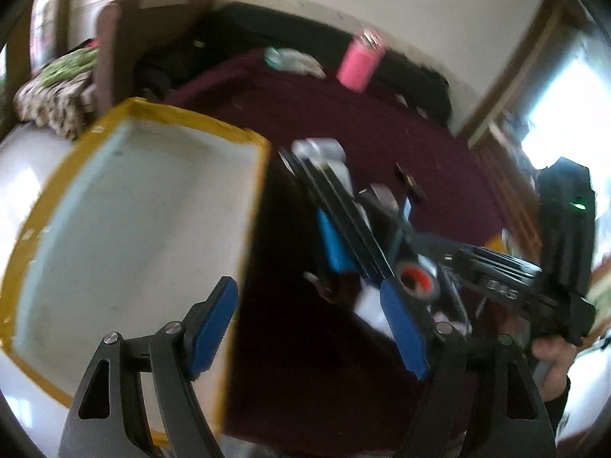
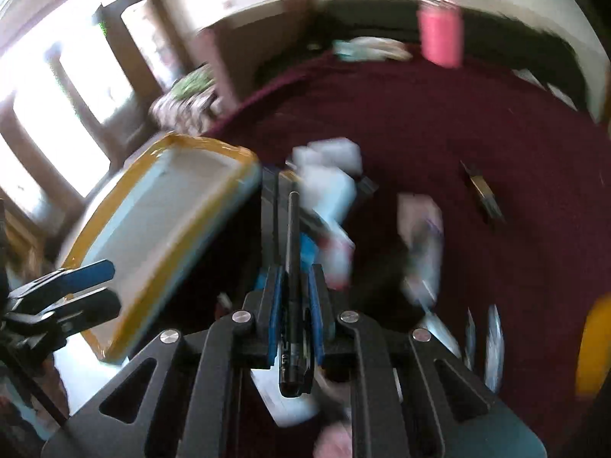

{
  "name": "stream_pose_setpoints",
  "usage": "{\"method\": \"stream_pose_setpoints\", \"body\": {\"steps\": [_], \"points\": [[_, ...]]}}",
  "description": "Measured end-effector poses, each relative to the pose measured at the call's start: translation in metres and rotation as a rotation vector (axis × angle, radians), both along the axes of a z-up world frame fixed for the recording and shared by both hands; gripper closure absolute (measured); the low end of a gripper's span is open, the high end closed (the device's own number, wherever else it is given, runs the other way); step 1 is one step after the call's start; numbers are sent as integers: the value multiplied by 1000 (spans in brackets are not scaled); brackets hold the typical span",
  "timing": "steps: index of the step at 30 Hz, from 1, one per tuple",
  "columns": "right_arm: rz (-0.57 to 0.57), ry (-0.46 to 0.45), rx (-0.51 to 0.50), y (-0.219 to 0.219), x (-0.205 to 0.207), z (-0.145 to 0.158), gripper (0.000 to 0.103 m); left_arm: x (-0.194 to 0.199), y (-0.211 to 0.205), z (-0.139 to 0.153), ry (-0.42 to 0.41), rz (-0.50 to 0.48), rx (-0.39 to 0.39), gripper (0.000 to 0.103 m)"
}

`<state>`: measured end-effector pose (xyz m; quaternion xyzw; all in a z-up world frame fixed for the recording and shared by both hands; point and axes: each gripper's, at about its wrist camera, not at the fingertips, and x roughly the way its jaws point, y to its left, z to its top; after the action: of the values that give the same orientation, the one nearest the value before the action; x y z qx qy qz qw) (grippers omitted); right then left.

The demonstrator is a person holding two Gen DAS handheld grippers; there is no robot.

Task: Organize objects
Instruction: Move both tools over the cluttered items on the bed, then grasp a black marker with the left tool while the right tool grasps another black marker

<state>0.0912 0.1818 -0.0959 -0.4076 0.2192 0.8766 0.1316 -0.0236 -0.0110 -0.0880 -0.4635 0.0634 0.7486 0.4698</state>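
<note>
In the right wrist view my right gripper (image 2: 294, 297) is shut on a thin black pen (image 2: 292, 229), which runs lengthwise between the blue pads and sticks out past them. The pen's tip is next to the near corner of a white tray with a yellow-brown rim (image 2: 244, 156). In the left wrist view my left gripper (image 1: 309, 328) is wide open with nothing between its fingers. It hovers over the tray's right edge (image 1: 252, 206) and the maroon cloth (image 1: 343, 114). The right gripper (image 1: 366, 225) with the pen (image 1: 336, 198) reaches in from the right. Both views are blurred.
White blurred packets (image 2: 328, 175) and a red-and-white tape roll (image 1: 416, 278) lie on the cloth near the tray. A small black-and-gold item (image 2: 483, 191) lies further right. A pink bottle (image 2: 439, 34) stands at the back. A person's hand (image 1: 553, 355) holds the right gripper.
</note>
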Motion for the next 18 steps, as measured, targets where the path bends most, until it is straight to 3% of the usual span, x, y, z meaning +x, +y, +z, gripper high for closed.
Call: {"method": "stream_pose_setpoints", "body": {"steps": [4, 7, 9, 13, 18], "points": [[-111, 28, -53, 14, 47, -17, 92, 13, 32, -11, -16, -45, -52, 31], [-142, 21, -50, 20, 64, -25, 92, 7, 53, -15, -30, -21, -75, 32], [-141, 29, -63, 20, 69, -28, 92, -1, 59, -19, -26, 5, -93, 36], [-127, 48, -45, 14, 68, -29, 92, -19, 79, -30, -53, 40, -136, 57], [-124, 52, -32, 21, 64, -32, 92, -28, 95, -32, -51, 50, -140, 61]]}}
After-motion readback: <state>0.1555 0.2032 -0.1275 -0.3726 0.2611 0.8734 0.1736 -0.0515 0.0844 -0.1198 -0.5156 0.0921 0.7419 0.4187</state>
